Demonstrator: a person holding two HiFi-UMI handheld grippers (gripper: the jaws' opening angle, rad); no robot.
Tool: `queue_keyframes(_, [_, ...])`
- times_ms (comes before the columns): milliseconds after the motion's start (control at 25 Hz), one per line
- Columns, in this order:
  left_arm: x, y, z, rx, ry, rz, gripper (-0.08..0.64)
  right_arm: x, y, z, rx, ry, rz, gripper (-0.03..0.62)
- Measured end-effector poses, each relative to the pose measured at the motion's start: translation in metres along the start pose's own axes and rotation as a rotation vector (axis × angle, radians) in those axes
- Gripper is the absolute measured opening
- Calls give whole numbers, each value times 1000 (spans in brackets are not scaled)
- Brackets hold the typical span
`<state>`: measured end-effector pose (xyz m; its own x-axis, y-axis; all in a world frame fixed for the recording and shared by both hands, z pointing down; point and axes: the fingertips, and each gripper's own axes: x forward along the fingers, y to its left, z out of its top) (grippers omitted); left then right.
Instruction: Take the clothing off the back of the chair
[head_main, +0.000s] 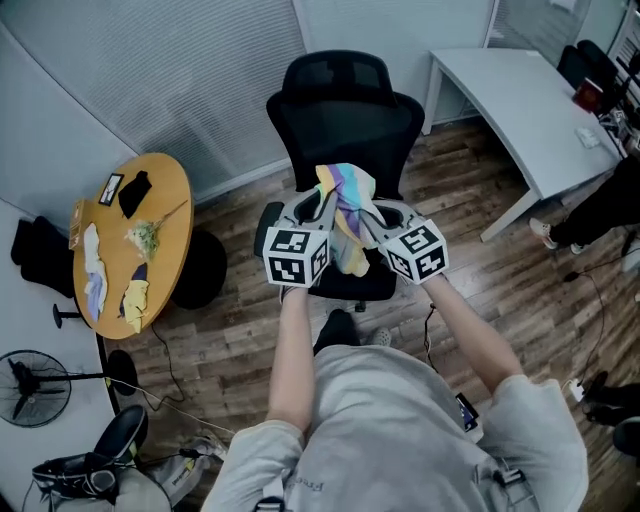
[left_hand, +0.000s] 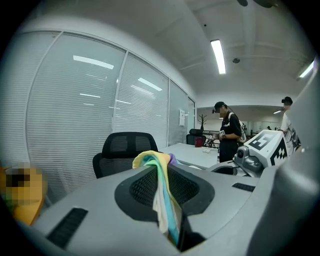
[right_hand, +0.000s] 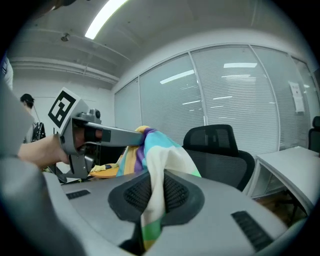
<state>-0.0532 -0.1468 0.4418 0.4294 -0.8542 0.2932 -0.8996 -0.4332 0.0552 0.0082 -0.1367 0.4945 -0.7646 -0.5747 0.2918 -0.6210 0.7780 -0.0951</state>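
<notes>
Left tool (head_main: 322, 208) is clamped on the striped garment (head_main: 348, 215) from its 9 o'clock side. Right tool (head_main: 378, 222) is clamped on it from 3 o'clock. The garment hangs between both tools, apart from the black chair (head_main: 340, 100) back at 12 o'clock.

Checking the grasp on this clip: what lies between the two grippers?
The striped clothing, clamped in both the left gripper and the right gripper, hangs between them. The head view shows this most clearly.

Soft striped cloth clothing (head_main: 348, 215), black mesh chair (head_main: 335, 100), wood floor (head_main: 240, 300).
</notes>
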Motion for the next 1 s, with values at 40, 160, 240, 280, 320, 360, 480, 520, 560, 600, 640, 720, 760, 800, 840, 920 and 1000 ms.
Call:
queue_keyframes(40, [2, 2, 3, 2, -3, 4, 71, 2, 0, 4, -12, 12, 30, 43])
queue_keyframes(160, [6, 5, 8, 5, -13, 19, 71, 4, -1, 9, -8, 50, 108, 41])
queue_keyframes(240, [7, -1, 7, -2, -14, 17, 71, -1, -6, 7, 5, 77, 123, 41])
queue_keyframes(280, [9, -4, 7, -4, -16, 11, 71, -3, -10, 8, 4, 83, 120, 41])
queue_keyframes(320, [11, -5, 9, -5, -16, 5, 71, -4, -14, 11, 4, 82, 113, 41])
queue_keyframes(360, [12, -5, 11, -3, -15, 1, 71, -4, -16, 13, 8, 77, 107, 41])
queue_keyframes(480, [13, -3, 15, 10, -9, -7, 71, -3, -17, 15, 21, 59, 98, 41])
queue_keyframes(520, [14, -3, 17, 12, -12, -11, 71, -3, -16, 16, 22, 57, 98, 41])
queue_keyframes(560, [14, -3, 20, 12, -18, -14, 71, -3, -16, 18, 19, 57, 97, 41])
queue_keyframes(600, [13, -2, 23, 9, -26, -17, 71, -3, -17, 21, 11, 59, 95, 41])
queue_keyframes(640, [13, -1, 26, 5, -34, -21, 71, -2, -17, 24, 1, 63, 90, 41])
queue_keyframes(720, [16, 0, 28, -1, -37, -30, 71, -2, -20, 27, -9, 76, 82, 41])
queue_keyframes(760, [19, -1, 27, -1, -34, -32, 71, -2, -22, 25, -6, 82, 81, 41])
queue_keyframes(800, [23, -4, 25, -1, -31, -32, 71, -4, -26, 21, -1, 85, 80, 41])
queue_keyframes(840, [28, -7, 23, 0, -31, -33, 71, -6, -30, 18, 5, 86, 79, 41])
queue_keyframes(920, [35, -14, 21, 0, -34, -38, 71, -11, -36, 13, 16, 83, 72, 41])
queue_keyframes(1000, [36, -17, 20, 1, -32, -47, 71, -13, -35, 10, 30, 80, 65, 41])
